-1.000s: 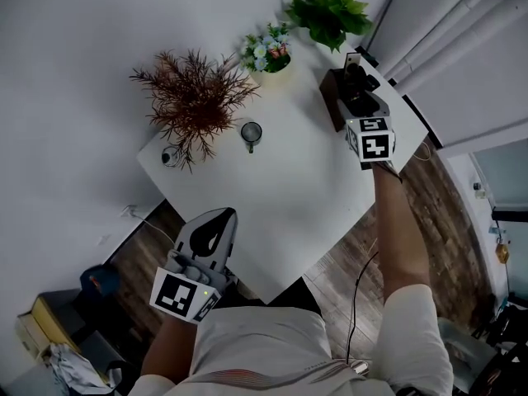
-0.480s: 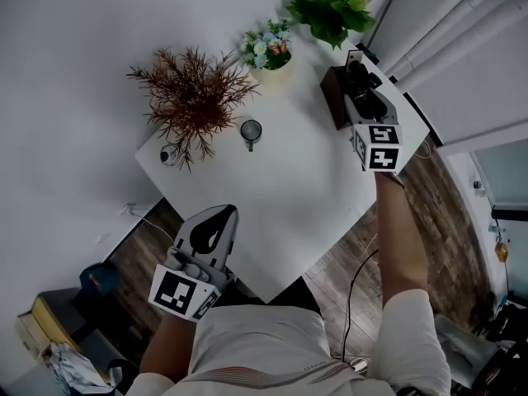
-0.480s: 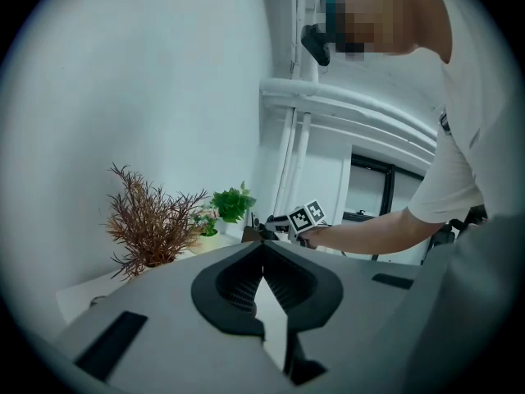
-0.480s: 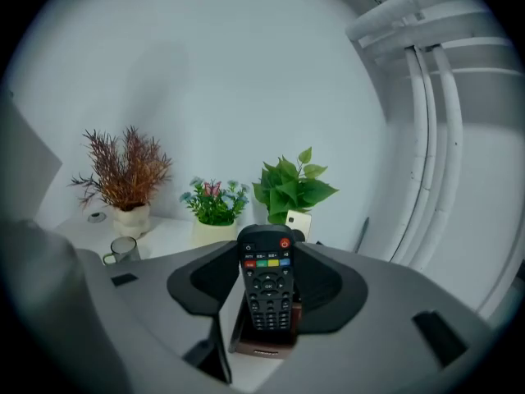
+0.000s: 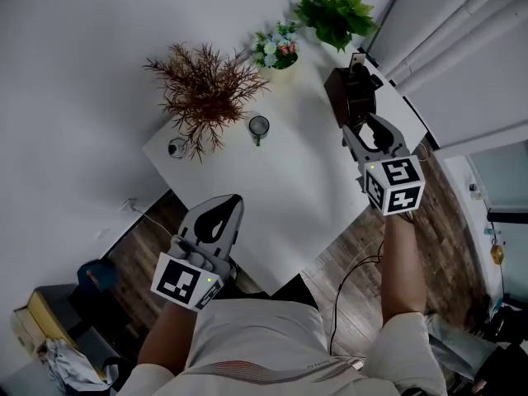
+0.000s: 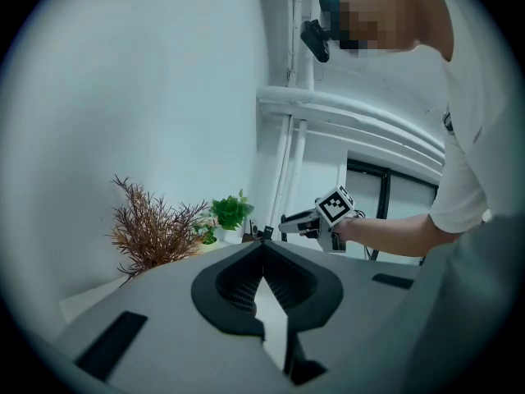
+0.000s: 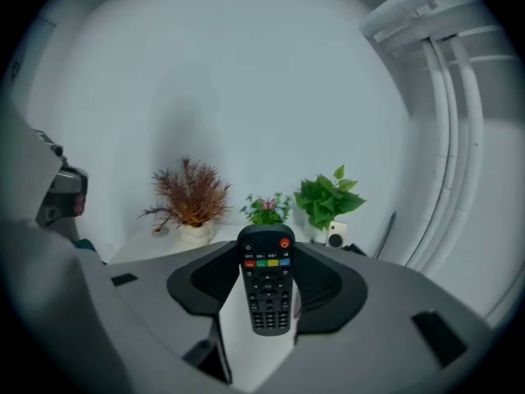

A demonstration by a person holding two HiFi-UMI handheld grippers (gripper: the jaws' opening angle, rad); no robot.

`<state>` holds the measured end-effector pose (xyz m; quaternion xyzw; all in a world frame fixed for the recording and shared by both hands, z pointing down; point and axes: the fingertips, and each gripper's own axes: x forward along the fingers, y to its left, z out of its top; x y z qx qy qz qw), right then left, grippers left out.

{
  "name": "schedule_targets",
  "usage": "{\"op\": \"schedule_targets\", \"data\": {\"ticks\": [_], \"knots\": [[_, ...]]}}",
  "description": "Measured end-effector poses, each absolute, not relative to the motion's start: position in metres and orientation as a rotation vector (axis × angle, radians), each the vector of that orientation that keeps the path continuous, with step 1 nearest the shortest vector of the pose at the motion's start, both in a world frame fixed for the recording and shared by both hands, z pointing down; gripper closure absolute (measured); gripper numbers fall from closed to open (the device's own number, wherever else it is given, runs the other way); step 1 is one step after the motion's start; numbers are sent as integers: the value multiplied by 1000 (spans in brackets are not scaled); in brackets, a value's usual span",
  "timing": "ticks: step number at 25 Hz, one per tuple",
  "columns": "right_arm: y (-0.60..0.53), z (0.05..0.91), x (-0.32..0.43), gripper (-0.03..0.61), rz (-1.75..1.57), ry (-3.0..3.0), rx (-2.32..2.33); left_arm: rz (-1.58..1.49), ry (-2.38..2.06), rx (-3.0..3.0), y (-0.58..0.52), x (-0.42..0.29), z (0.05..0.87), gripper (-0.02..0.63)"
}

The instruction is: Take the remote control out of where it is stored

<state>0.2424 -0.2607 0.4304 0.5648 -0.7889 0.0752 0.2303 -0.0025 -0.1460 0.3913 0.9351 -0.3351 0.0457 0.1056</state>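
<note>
In the right gripper view a black remote control (image 7: 267,281) with coloured buttons stands lengthwise between the pads, and my right gripper (image 7: 264,249) is shut on it; its jaws have just been closing on it. Seen from the head view, the right gripper (image 5: 369,132) hovers over the table's right edge, just in front of the dark brown storage box (image 5: 348,96). My left gripper (image 5: 216,221) is shut and holds nothing, low by the table's near corner. Its fingertips (image 6: 263,241) meet in the left gripper view.
The white table (image 5: 280,188) carries a dried red-brown plant (image 5: 205,89), a small flower pot (image 5: 276,49), a green leafy plant (image 5: 334,13), a cup (image 5: 259,127) and a small round object (image 5: 176,148). Wooden floor lies below the table's edges.
My right gripper has pulled back from the dark box toward the table's right edge and risen, with the remote now between its jaws. The left gripper has stayed put.
</note>
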Motion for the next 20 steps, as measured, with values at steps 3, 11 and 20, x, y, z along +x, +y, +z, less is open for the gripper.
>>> {"op": "schedule_targets", "data": {"ticks": [3,11,20], "knots": [[-231,461,211,367,344,-2134,1350,126,-984,2754,-145,-9,391,604],[-180,556,153,368,485,-1937,1052,105,-959,2752,-138,-16,391,605],[-171,615,123,370,474,-1822,861,111,-974,2722,-133,-31,396,606]]}}
